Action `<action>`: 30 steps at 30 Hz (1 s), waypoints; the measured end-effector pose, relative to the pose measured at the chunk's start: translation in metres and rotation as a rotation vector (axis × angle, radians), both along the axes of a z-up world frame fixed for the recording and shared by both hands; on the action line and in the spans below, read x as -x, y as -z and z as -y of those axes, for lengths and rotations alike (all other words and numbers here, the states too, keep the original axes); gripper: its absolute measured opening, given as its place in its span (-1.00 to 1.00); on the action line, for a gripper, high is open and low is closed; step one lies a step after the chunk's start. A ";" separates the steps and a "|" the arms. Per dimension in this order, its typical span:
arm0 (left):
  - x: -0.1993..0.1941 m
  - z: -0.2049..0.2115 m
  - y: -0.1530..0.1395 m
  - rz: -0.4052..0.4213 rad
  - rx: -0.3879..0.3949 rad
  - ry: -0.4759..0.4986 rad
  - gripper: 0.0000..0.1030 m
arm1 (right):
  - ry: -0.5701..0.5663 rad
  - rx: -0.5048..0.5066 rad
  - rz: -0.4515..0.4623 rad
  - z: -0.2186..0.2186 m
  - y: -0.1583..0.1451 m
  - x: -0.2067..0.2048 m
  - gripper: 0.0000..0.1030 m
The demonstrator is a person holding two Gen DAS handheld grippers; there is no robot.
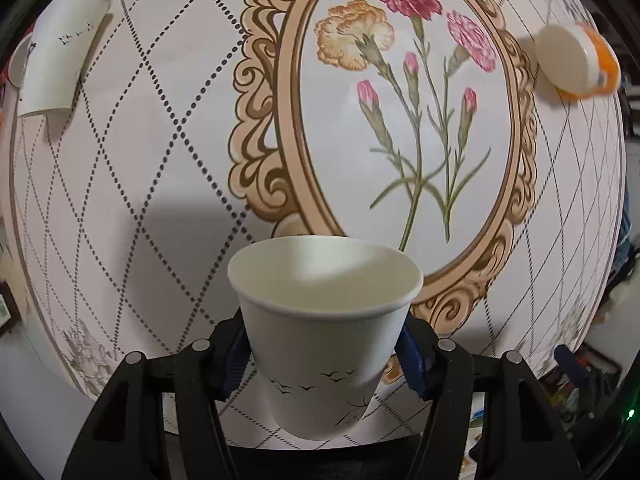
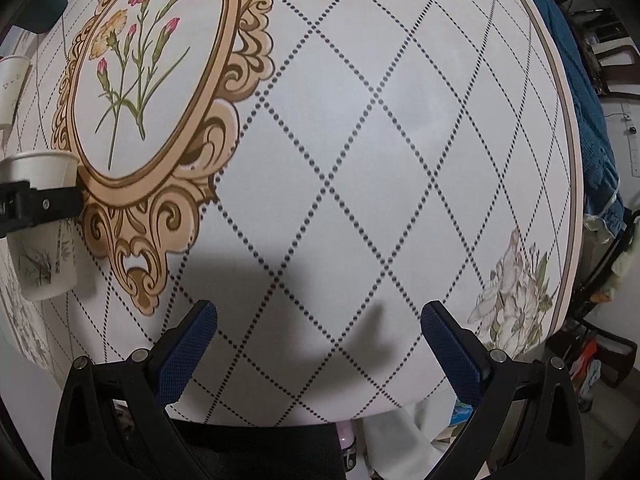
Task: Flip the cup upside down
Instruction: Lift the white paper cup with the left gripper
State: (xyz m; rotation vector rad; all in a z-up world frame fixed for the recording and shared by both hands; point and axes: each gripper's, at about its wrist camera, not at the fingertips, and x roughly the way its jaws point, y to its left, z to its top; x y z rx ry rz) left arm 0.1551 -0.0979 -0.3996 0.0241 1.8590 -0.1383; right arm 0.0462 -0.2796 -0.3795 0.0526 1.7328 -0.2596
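Observation:
A white paper cup (image 1: 320, 336) with small black birds printed on it stands mouth up, held between the blue pads of my left gripper (image 1: 324, 354), which is shut on its sides above the table. The same cup (image 2: 40, 240) and the left gripper's finger show at the left edge of the right wrist view. My right gripper (image 2: 318, 344) is open and empty, its blue pads (image 2: 188, 352) wide apart over the patterned tablecloth.
A second white paper cup (image 1: 56, 52) stands upside down at the far left; it also shows in the right wrist view (image 2: 12, 88). An orange container with a cream lid (image 1: 576, 60) lies at the far right. The round table's edge (image 2: 568, 152) curves along the right.

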 end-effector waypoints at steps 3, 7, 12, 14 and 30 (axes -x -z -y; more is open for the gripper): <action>-0.011 -0.002 0.000 -0.001 0.016 -0.027 0.18 | -0.010 0.001 0.004 -0.001 -0.001 -0.010 1.00; -0.018 -0.013 -0.001 -0.002 0.031 -0.038 0.21 | -0.012 0.001 0.007 0.000 -0.002 -0.021 1.00; -0.021 -0.011 0.002 -0.008 0.037 -0.035 0.21 | -0.013 0.002 0.011 0.000 -0.006 -0.024 1.00; -0.028 -0.013 0.003 0.002 0.024 -0.031 0.21 | -0.011 0.003 0.014 -0.004 -0.008 -0.024 1.00; -0.012 0.002 -0.007 0.078 -0.011 0.012 0.64 | -0.006 0.007 0.027 0.005 -0.010 -0.009 1.00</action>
